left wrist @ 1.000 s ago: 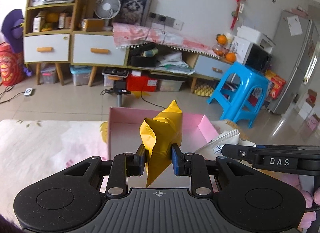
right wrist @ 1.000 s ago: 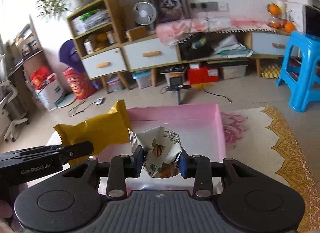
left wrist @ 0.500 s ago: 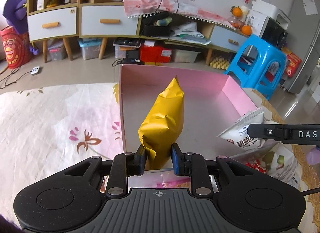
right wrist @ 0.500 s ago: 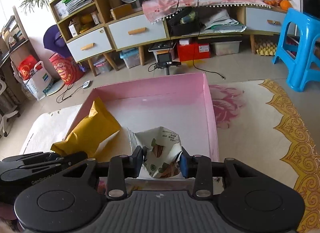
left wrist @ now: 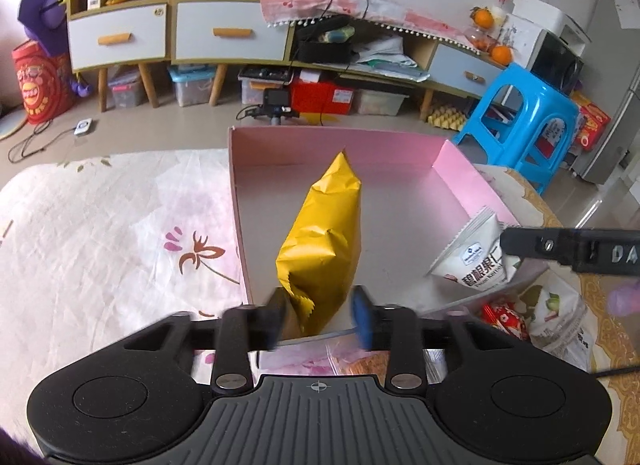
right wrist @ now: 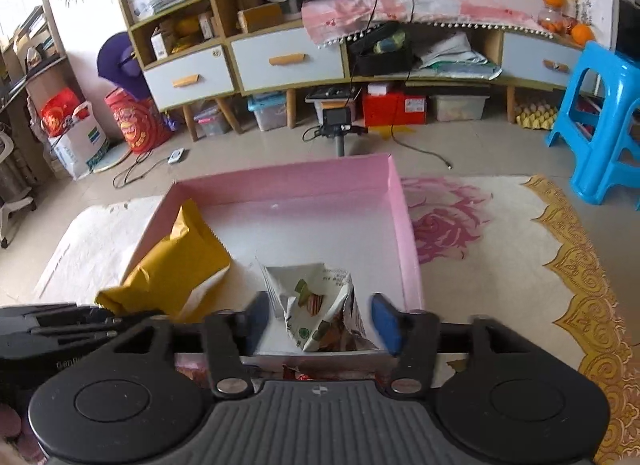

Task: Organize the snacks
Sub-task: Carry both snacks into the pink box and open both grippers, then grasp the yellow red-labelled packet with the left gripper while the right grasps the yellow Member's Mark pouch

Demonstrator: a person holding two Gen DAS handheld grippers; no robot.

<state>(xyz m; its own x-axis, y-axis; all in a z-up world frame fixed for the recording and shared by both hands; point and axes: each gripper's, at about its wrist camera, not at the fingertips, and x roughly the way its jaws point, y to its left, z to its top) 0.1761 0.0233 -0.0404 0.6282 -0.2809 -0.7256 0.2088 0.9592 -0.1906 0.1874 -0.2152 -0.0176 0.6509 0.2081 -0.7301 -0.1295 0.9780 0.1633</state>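
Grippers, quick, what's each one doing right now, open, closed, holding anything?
Left gripper: jaws opening, letting go of the yellow snack bag.
Right gripper: jaws opening, white snack packet between them, no longer clamped.

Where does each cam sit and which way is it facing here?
Left wrist: on the left gripper, angled down into the pink box at the yellow snack bag; jaws opening around it; right gripper's finger at right.
Right wrist: on the right gripper, angled down at the white snack packet between opening jaws; left gripper's side at lower left.
Shared: box, both snacks, blue stool, cabinet behind.
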